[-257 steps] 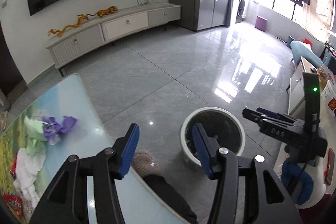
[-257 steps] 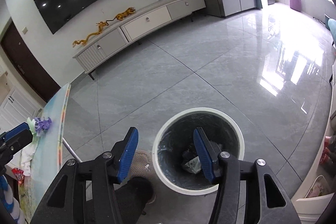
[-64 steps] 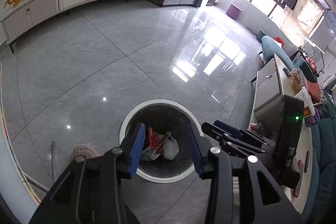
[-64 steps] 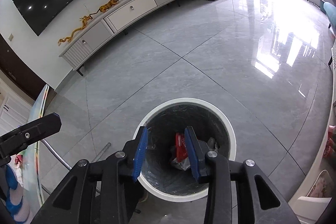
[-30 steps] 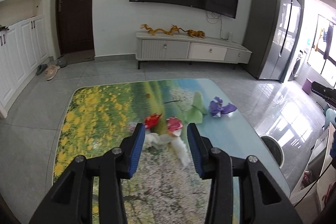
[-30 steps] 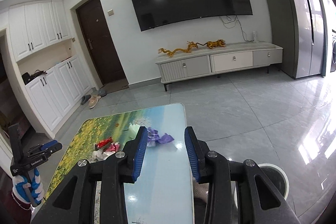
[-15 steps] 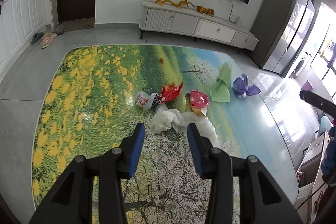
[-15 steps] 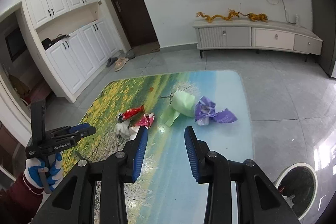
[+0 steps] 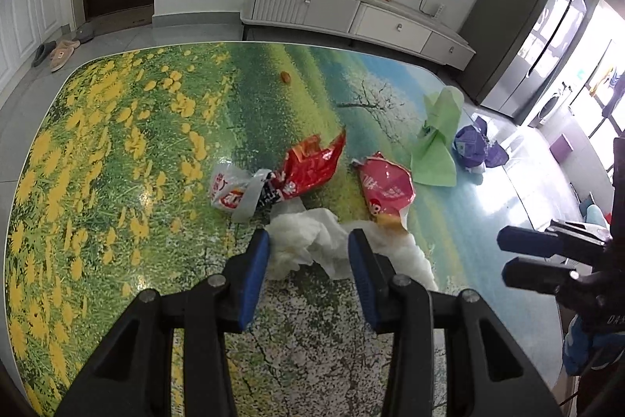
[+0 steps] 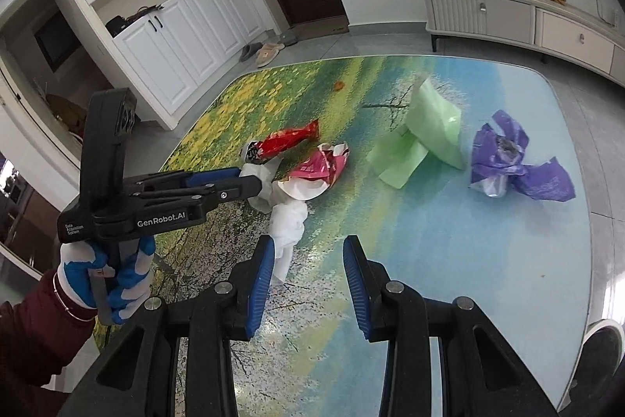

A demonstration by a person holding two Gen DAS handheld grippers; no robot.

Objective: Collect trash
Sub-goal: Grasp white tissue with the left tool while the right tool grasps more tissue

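Note:
Trash lies on a table printed with a flower landscape [image 9: 117, 143]. My left gripper [image 9: 308, 253] is open, its jaws on either side of a crumpled white tissue [image 9: 312, 241]. Beyond it lie a red snack wrapper [image 9: 312, 167], a white and red plastic bag [image 9: 230, 188], a pink wrapper [image 9: 386, 186], a green paper [image 9: 437, 143] and a purple bag [image 9: 474, 147]. My right gripper [image 10: 306, 260] is open and empty above the table, with the tissue [image 10: 287, 221] just left of it. The purple bag [image 10: 511, 159] and green paper [image 10: 425, 135] lie ahead to its right.
A small orange bit [image 9: 286, 77] lies far on the table. The white-rimmed trash bin [image 10: 603, 335] stands on the floor past the table's right corner. A white TV cabinet [image 9: 351, 18] lines the far wall. Slippers [image 9: 58, 49] lie by the door.
Both grippers have come down closer to the table. The left one now straddles the white tissue; the right one has neared the tissue's other end.

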